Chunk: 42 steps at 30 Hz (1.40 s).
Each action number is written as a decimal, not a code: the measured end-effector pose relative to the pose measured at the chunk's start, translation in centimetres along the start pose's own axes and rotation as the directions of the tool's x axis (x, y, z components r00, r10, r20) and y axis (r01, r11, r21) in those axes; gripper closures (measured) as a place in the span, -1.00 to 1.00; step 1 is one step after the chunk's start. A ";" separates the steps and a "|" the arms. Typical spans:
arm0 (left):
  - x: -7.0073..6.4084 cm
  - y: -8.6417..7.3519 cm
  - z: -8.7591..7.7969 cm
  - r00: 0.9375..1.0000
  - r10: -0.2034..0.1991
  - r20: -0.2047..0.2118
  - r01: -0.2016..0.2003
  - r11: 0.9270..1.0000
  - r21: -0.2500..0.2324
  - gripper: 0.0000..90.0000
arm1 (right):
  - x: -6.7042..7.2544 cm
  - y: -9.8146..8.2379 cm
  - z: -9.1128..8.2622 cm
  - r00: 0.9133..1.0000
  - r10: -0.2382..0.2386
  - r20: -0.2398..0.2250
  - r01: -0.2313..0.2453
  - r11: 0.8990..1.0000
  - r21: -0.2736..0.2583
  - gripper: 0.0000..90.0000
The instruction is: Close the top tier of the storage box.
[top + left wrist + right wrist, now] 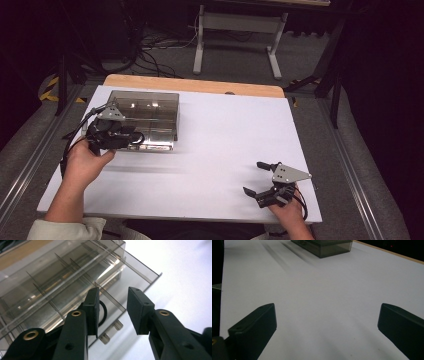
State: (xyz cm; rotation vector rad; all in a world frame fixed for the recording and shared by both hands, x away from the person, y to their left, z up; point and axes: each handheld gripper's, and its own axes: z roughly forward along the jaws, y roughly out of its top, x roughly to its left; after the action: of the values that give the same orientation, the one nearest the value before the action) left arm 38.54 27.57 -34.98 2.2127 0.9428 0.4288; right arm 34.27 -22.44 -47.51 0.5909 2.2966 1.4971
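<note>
Two sets of jaws spread, none gripping; best pinched by its thin front wall just ahead of left gripper [112, 312]: stiff, slick, brittle-looking compartment box [150, 112].

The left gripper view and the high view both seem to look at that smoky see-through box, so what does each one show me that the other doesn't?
The left gripper view alone shows the thin dividers inside the smoky box, two small latches on its near edge, and its own jaws apart with nothing between them.

The high view alone shows the whole white table, the person's two hands, the right gripper open near the table's right front, and the floor with cables beyond.

Both share the box and the left gripper at its near edge.
</note>
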 end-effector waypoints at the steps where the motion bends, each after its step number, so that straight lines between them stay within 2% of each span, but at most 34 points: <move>1: 0.0 -0.2 -0.1 1.000 0.004 0.011 -0.004 1.000 0.002 0.43 | 0.0 0.0 0.0 1.000 0.000 0.000 0.000 1.000 0.000 -0.94; 4: 0.2 -0.5 -0.3 0.997 0.025 0.072 -0.026 1.000 0.016 0.51 | 0.0 0.0 0.0 1.000 0.003 -0.001 -0.003 1.000 0.001 -0.94; 6: 0.1 -0.6 -0.4 0.994 0.049 0.102 -0.052 0.998 0.028 0.65 | 0.0 0.0 0.0 1.000 0.001 0.000 -0.001 1.000 0.002 -0.94; 8: 0.1 -0.8 -0.4 0.991 0.069 0.116 -0.074 0.996 0.044 0.79 | 0.0 0.0 0.0 1.000 0.000 0.000 0.000 1.000 0.001 -0.94; 9: 0.0 -0.9 -0.3 0.990 0.064 0.127 -0.071 0.996 0.057 0.85 | 0.0 0.0 0.0 1.000 0.004 -0.001 -0.004 1.000 0.002 -0.94; 11: 0.0 -1.1 -0.3 0.989 0.073 0.131 -0.083 0.993 0.078 0.93 | 0.0 0.0 0.0 1.000 -0.001 0.001 0.001 1.000 0.001 -0.94; 12: 0.2 -1.1 -0.2 0.987 0.095 0.129 -0.105 0.992 0.076 0.97 | 0.0 0.0 0.0 1.000 -0.001 0.001 0.001 1.000 0.001 -0.94; 15: 0.2 -1.4 -0.2 0.988 0.095 0.118 -0.108 0.987 0.116 0.99 | 0.1 0.0 0.0 1.000 0.002 0.000 -0.002 1.000 0.003 -0.94; 18: 0.2 -1.5 -0.1 0.982 0.132 0.132 -0.149 0.980 0.128 1.00 | 0.1 0.0 0.0 1.000 0.003 -0.002 -0.002 1.000 0.004 -0.94; 24: 0.4 -1.9 0.0 0.983 0.126 0.135 -0.148 0.974 0.170 1.00 | 0.1 0.0 0.0 1.000 -0.001 -0.002 0.001 1.000 0.006 -0.94; 32: 0.9 -2.3 0.8 0.991 0.103 0.090 -0.123 0.960 0.251 1.00 | 0.1 0.0 0.0 1.000 -0.001 -0.003 0.001 1.000 0.006 -0.94; 34: 1.0 -2.4 1.0 0.991 0.096 0.096 -0.117 0.959 0.257 1.00 | 0.1 0.0 0.0 1.000 -0.001 -0.002 0.001 1.000 0.005 -0.94; 41: 1.2 -2.6 1.4 0.994 0.087 0.072 -0.105 0.946 0.308 1.00 | 0.1 0.0 0.0 1.000 -0.001 -0.003 0.001 1.000 0.008 -0.94; 42: 1.2 -2.6 1.4 0.994 0.078 0.070 -0.096 0.946 0.310 1.00 | 0.1 0.0 0.0 1.000 -0.002 -0.002 0.002 1.000 0.007 -0.94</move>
State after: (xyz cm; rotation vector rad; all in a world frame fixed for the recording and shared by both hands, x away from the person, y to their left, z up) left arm 38.80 29.12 -37.78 2.5471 0.9375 0.2673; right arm 34.19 -22.40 -47.50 0.5895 2.3049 1.4900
